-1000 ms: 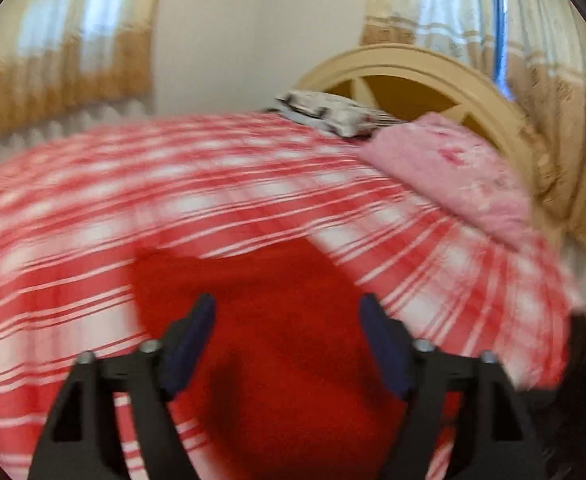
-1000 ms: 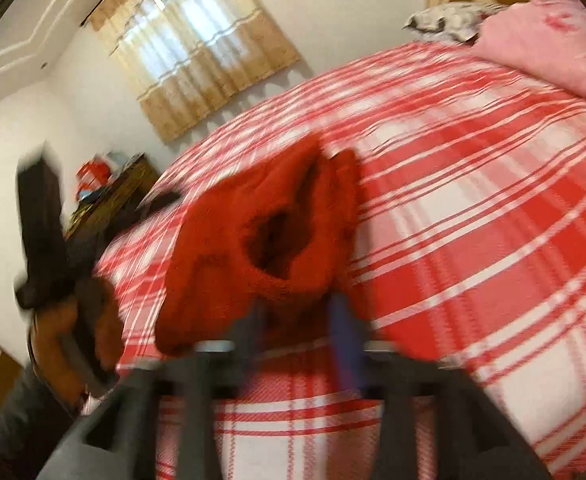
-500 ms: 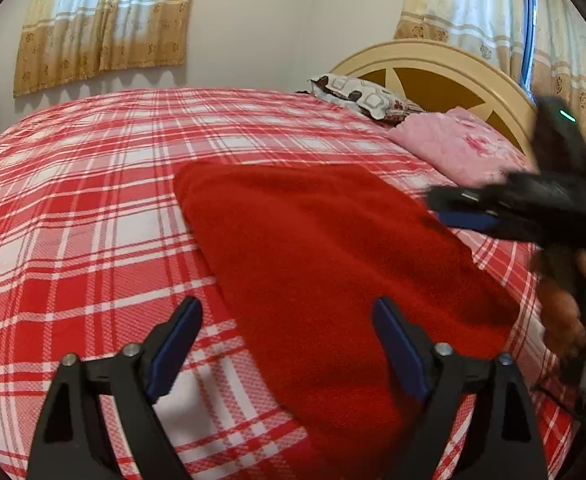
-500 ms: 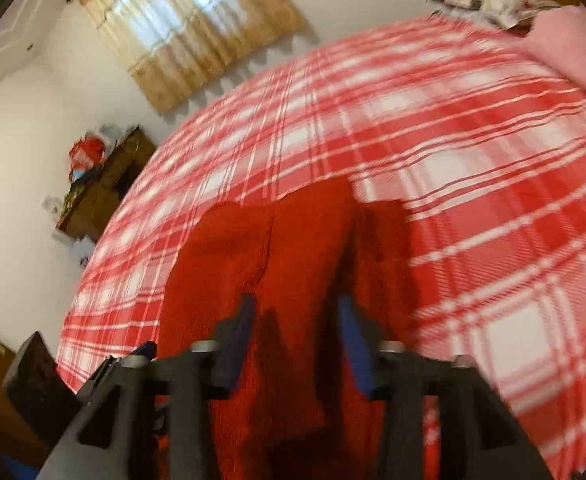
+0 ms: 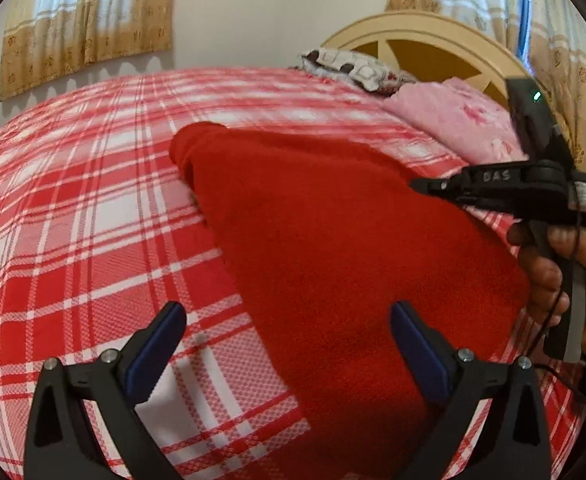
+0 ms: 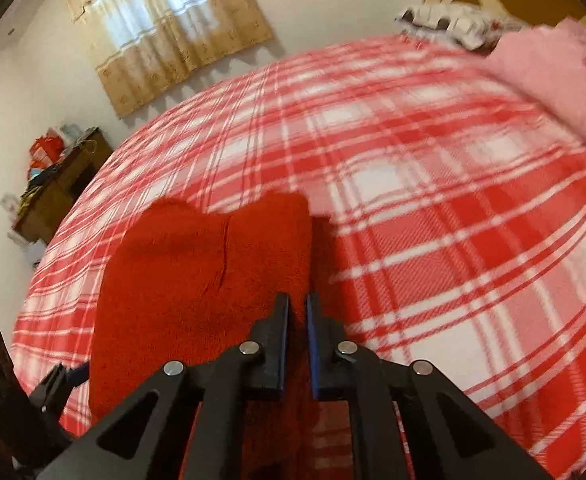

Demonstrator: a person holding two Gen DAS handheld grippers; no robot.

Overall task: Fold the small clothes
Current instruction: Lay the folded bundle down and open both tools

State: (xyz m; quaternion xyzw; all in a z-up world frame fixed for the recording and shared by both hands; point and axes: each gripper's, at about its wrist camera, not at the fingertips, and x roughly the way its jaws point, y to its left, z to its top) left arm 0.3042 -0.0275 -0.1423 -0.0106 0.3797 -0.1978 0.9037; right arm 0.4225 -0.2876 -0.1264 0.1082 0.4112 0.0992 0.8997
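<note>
Right gripper clenching red garment edge, jaws easing apart; left gripper opening, grasping nothing — risk: cloth slipping free, fold collapsing on bedspread.

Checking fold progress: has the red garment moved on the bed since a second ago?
Yes. The red garment, bunched earlier, now lies flat on the plaid bedspread.

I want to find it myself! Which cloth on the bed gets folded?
Look at the big bed with the red and white checked cover. In the middle lies a plain red fuzzy cloth. It has no stripes, unlike the cover, and it is darker than the pink pillow.
</note>
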